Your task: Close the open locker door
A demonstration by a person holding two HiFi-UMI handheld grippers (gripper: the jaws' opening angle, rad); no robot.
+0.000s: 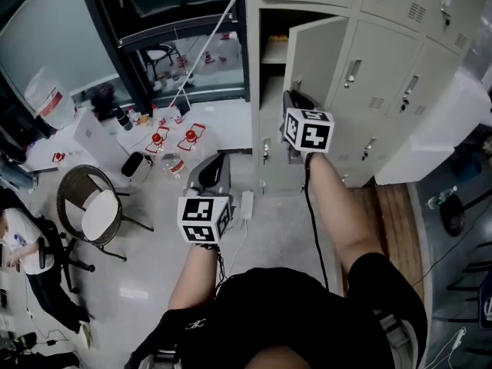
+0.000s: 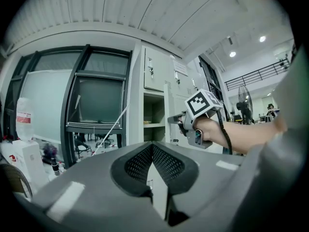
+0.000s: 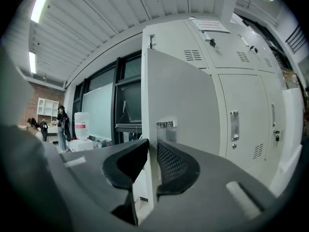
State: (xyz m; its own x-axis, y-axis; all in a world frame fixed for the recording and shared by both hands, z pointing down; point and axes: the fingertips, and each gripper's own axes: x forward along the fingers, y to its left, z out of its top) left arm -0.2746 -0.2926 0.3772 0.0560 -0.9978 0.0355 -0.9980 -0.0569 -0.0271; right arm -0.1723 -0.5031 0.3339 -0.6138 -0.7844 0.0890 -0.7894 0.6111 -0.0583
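The tall pale locker bank (image 1: 384, 21) has one door (image 1: 315, 56) swung out from an open compartment (image 1: 270, 52) with a shelf. My right gripper (image 1: 290, 97) is held up at that door's free edge. In the right gripper view the door (image 3: 178, 95) stands edge-on between the jaws, and my right gripper (image 3: 152, 146) is shut on the edge just below the latch plate (image 3: 166, 124). My left gripper (image 1: 211, 167) hangs lower and to the left, apart from the locker. Seen close, the left gripper (image 2: 153, 149) is shut on nothing.
A round wicker chair (image 1: 88, 206) stands on the floor at left, with bottles and small red-capped items (image 1: 173, 141) beyond it. A white power strip (image 1: 247, 204) lies by the locker's foot. A seated person (image 1: 23, 244) is at far left. A wooden platform (image 1: 392, 221) runs along the right.
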